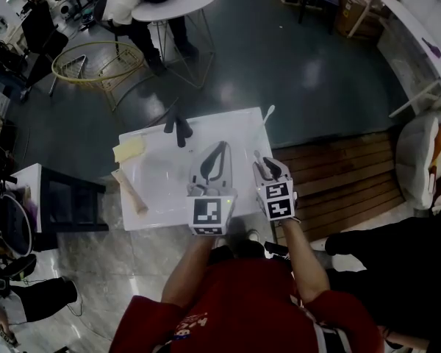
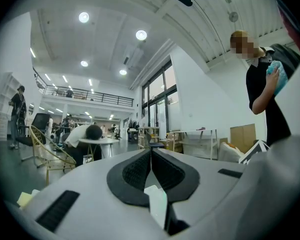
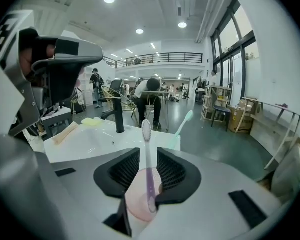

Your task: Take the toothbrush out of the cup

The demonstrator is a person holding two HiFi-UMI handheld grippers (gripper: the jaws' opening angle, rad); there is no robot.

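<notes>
Room: an open hall with a dark polished floor (image 1: pixel 301 65); the work surface is a white sink counter (image 1: pixel 158 201) with a black faucet (image 1: pixel 181 129) at its far edge.
Left gripper (image 1: pixel 214 160): held on the person's side of the faucet, over the basin. Its jaws are pressed together at the tips. A pale sliver shows at their base, and I cannot tell what it is.
Right gripper (image 3: pixel 149 153): to the right of the faucet and nearer the person. Its jaws stand narrowly apart, one on each side of the brush, with slim gaps showing, so it does not look clamped yet.
Cup (image 3: pixel 139 206): pink, right of the faucet on the near side, directly under the right gripper.
Toothbrush (image 3: pixel 149 166): purple handle and white head, its foot still in the cup. It rises between the right jaws and points toward the faucet side.
Second toothbrush (image 3: pixel 183 125): teal, lying at the counter corner right of the faucet, apart from both grippers.
Progress: reach done. By my reading, closing on the handle and lifting it clear of the cup remain.
</notes>
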